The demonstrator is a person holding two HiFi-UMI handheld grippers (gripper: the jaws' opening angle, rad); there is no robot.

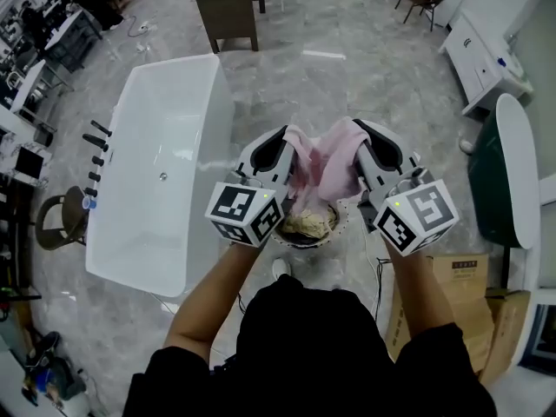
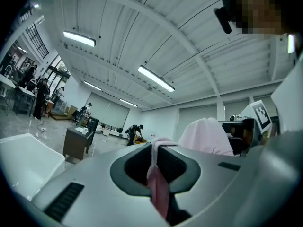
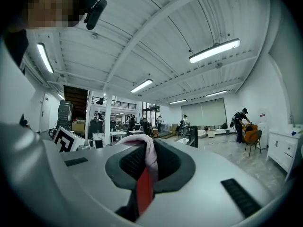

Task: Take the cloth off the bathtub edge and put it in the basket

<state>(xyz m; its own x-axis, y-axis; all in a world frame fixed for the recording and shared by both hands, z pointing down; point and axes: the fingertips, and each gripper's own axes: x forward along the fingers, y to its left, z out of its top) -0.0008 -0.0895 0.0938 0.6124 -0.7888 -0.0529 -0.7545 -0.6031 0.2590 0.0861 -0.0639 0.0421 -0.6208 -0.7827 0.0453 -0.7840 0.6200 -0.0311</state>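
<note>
In the head view a pink cloth (image 1: 326, 163) hangs bunched between my two grippers, straight above a small round basket (image 1: 295, 242) on the floor that holds something beige. My left gripper (image 1: 280, 148) is shut on the cloth's left end, and my right gripper (image 1: 369, 144) is shut on its right end. The left gripper view shows a pink fold (image 2: 159, 183) pinched in the left gripper (image 2: 156, 151), with the cloth's other lump off to the right. In the right gripper view the cloth (image 3: 147, 151) drapes over the right gripper (image 3: 144, 167). The white bathtub (image 1: 156, 172) stands to the left, its edge bare.
Black taps (image 1: 94, 150) line the tub's far left side. A dark wooden table (image 1: 230, 9) stands beyond the tub. At the right are a cardboard box (image 1: 453, 276), a dark green seat (image 1: 491, 189) and white cabinets (image 1: 482, 55). People move about far off in the hall.
</note>
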